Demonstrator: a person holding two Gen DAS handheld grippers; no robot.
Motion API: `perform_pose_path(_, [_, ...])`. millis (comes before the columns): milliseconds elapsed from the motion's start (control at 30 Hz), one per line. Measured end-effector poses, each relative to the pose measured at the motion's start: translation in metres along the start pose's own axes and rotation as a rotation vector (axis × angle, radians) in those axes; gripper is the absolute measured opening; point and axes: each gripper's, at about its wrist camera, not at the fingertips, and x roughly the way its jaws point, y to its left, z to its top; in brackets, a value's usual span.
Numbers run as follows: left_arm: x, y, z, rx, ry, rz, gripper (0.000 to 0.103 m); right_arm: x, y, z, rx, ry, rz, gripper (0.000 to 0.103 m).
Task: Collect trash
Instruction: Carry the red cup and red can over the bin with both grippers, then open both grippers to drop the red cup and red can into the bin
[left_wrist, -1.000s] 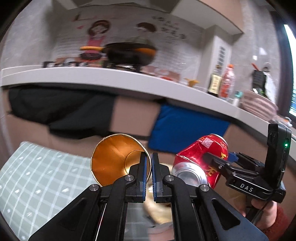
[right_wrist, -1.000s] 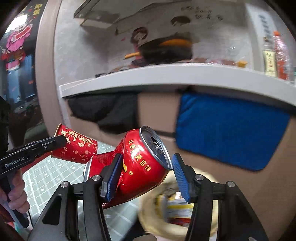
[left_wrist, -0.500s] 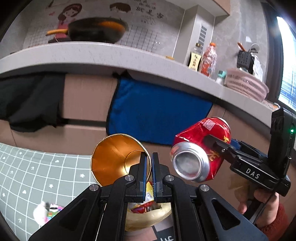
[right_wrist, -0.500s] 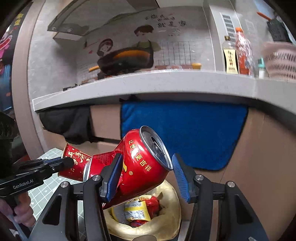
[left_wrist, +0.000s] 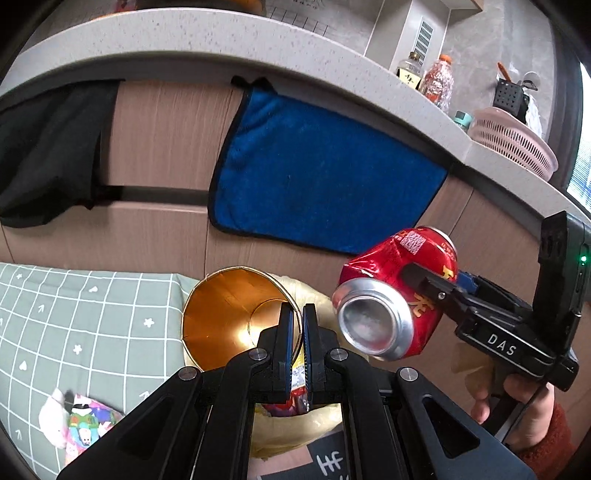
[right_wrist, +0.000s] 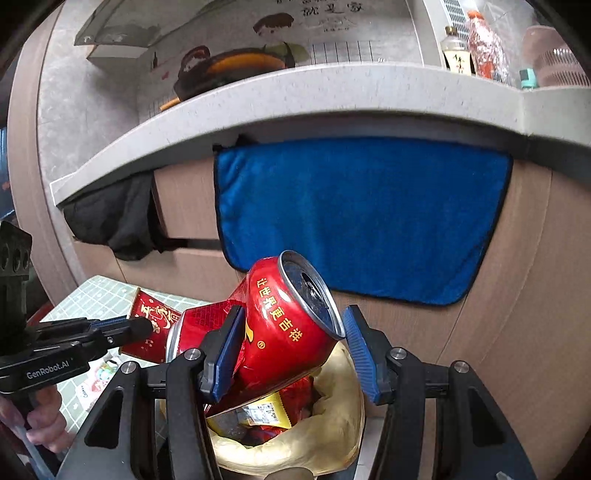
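Dented red can (right_wrist: 280, 328) (tilted), paper cup (left_wrist: 229, 314), above bag (right_wrist: 332, 435)

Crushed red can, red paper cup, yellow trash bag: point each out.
Crushed red can (right_wrist: 284, 332), right wrist view, printed side.
Red paper cup (left_wrist: 229, 314), left wrist view, gold inside.
Yellow trash bag (right_wrist: 332, 435), right wrist view, rim.

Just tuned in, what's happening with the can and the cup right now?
The right gripper holds a crushed red can above the yellow-lined trash bag, which already has wrappers in it. Its far pad looks apart from the can. The left gripper is pinched on the rim of a red paper cup beside that bag. Neither is dropped yet. A colourful wrapper lies on the checked cloth.
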Motion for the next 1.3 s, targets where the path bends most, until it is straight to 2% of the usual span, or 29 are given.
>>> perform_pose_path(567, [0.036, 0.018, 0.004, -0.041, 0.064, -0.008, 0.005, 0.039, -0.004, -0.010, 0.029, 0.077, 0.014, 0.052])
perform_pose_path(633, [0.039, 0.020, 0.004, -0.047, 0.064, -0.026, 0.005, 0.043, -0.005, -0.011, 0.036, 0.087, 0.016, 0.052])
perform_pose_path(733, [0.045, 0.025, 0.007, -0.055, 0.106, -0.063, 0.011, 0.047, -0.008, -0.015, 0.058, 0.101, 0.028, 0.053])
perform_pose_path(767, [0.043, 0.027, 0.007, -0.056, 0.105, -0.066, 0.021, 0.049, -0.009, -0.016, 0.068, 0.108, 0.041, 0.053])
perform_pose_path(800, [0.040, 0.028, 0.008, -0.058, 0.095, -0.064, 0.032, 0.051, -0.010, -0.018, 0.080, 0.122, 0.053, 0.054])
perform_pose_path(867, [0.029, 0.033, 0.009, -0.070, 0.067, -0.048, 0.036, 0.054, -0.011, -0.022, 0.100, 0.134, 0.056, 0.063])
perform_pose_path(1033, [-0.010, 0.047, 0.009, -0.090, 0.027, 0.022, 0.037, 0.058, -0.009, -0.030, 0.149, 0.158, 0.068, 0.064])
perform_pose_path(1200, [-0.074, 0.062, 0.002, -0.082, -0.051, 0.134, 0.037, 0.050, 0.005, -0.033, 0.160, 0.156, 0.088, 0.064])
perform_pose_path(1300, [-0.111, 0.076, -0.002, -0.124, -0.076, 0.147, 0.037, 0.041, 0.019, -0.032, 0.151, 0.141, 0.115, 0.064])
